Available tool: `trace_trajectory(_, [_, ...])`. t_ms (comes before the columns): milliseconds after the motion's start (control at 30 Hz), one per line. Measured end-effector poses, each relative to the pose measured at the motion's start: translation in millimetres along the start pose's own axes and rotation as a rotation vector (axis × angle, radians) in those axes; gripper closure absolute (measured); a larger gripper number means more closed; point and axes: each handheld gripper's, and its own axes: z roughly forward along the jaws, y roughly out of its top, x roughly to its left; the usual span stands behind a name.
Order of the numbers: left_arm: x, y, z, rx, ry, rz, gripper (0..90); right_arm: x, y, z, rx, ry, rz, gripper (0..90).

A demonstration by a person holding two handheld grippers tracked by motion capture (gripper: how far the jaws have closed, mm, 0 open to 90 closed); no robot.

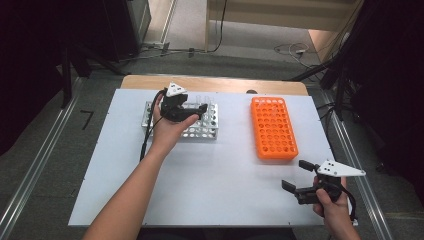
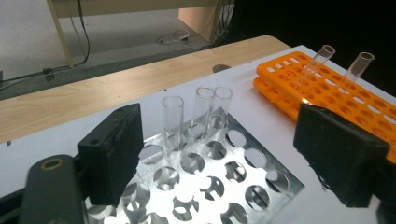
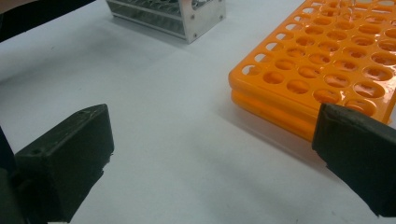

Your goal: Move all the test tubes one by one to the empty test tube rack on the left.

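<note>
My left gripper (image 1: 199,111) hovers over the silver metal tube rack (image 1: 206,131) at the back left of the white board. In the left gripper view its jaws stand wide apart, so the left gripper (image 2: 224,151) is open with nothing between them. Just beyond, three clear glass tubes (image 2: 173,116) stand upright in the metal rack (image 2: 210,182). Two more glass tubes (image 2: 320,58) stand in the orange rack (image 2: 355,100). My right gripper (image 1: 297,175) rests low near the front right, open and empty, short of the orange rack (image 1: 272,127); the right gripper (image 3: 210,154) faces that rack (image 3: 327,60).
The white board (image 1: 215,175) lies on a wooden table (image 1: 215,82). Cables trail from both grippers. Dark stands and floor cables surround the table. A corner of the metal rack (image 3: 187,18) shows far off in the right gripper view.
</note>
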Motion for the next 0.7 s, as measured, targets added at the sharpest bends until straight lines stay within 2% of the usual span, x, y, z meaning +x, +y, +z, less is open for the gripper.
trace_trajectory(267, [-15.3,-12.5,-25.9,-0.013,-0.056,0.028,1.1,1.2,2.9,2.8,0.000,0.009,-0.009,0.0])
trace_trajectory(500, [-22.2,-22.5,-50.2,-0.047,-0.087,0.032,0.0,0.6,5.8,7.5,0.007,0.006,-0.006,0.0])
trace_trajectory(700, [-27.7,-34.1,-70.1,-0.064,-0.094,0.045,0.0,-1.3,11.1,10.9,0.001,-0.002,-0.004,0.0])
